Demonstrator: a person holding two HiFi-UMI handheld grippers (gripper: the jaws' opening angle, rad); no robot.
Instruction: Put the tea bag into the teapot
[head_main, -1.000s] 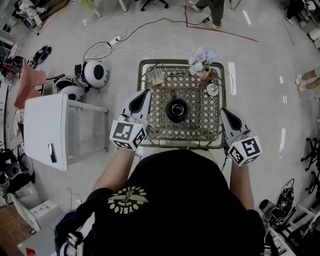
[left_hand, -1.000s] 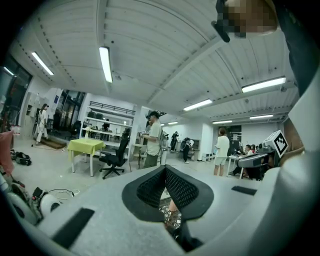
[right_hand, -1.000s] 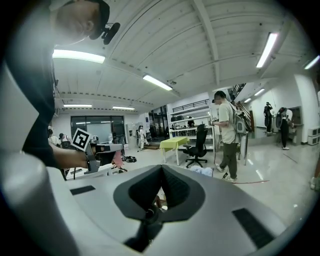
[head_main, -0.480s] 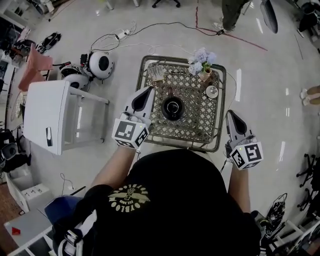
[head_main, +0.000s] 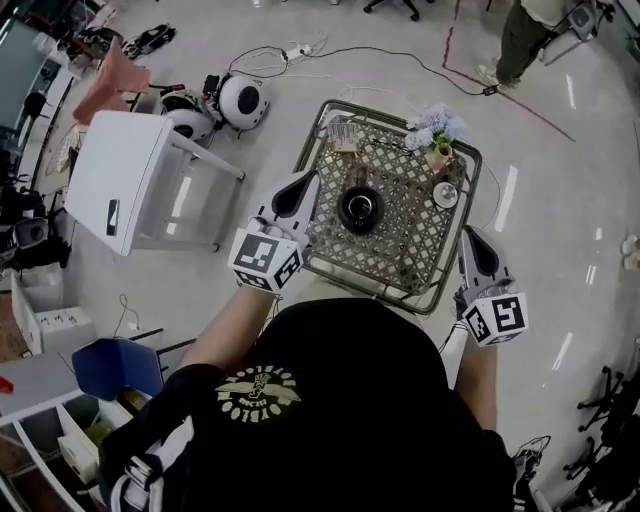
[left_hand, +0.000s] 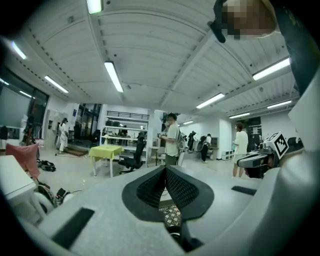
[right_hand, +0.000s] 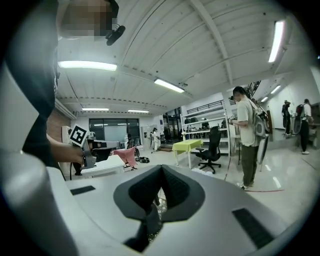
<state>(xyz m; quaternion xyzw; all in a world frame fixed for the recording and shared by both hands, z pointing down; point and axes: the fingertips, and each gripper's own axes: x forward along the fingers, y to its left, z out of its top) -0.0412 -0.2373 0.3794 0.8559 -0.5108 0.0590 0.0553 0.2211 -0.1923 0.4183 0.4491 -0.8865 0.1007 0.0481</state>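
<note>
Tea bag: neither claw is carrying it.

- Left gripper (left_hand: 165, 171): jaws are pressing together at the tips, nothing between the pads. In the head view it is hovering over the near-left edge of the lattice table (head_main: 400, 245), pointing roughly level toward the teapot (head_main: 358, 208) and stopping just short of it, to its left.
- Right gripper (right_hand: 160, 172): jaws are likewise meeting with nothing in them. It is hanging just off the table's near-right edge, well apart from the teapot.
- Teapot: sitting upright near the middle of the table, dark and round. Whether its lid is on I cannot tell from above.
- Tea bag's place: not showing plainly in any view. A clear holder (head_main: 343, 135) is standing at the far-left corner with something pale inside; my guess is the bag is waiting there, but it is too small to confirm.
- Also on the table: flower vase (head_main: 437, 135) at the far right, small dish (head_main: 445, 195) just nearer than it.

Progress, as I am judging it: the task is only beginning. No pickup done, nothing going into the pot. Left to do: opening a claw, taking the bag, carrying it over the teapot, dropping it in.
</note>
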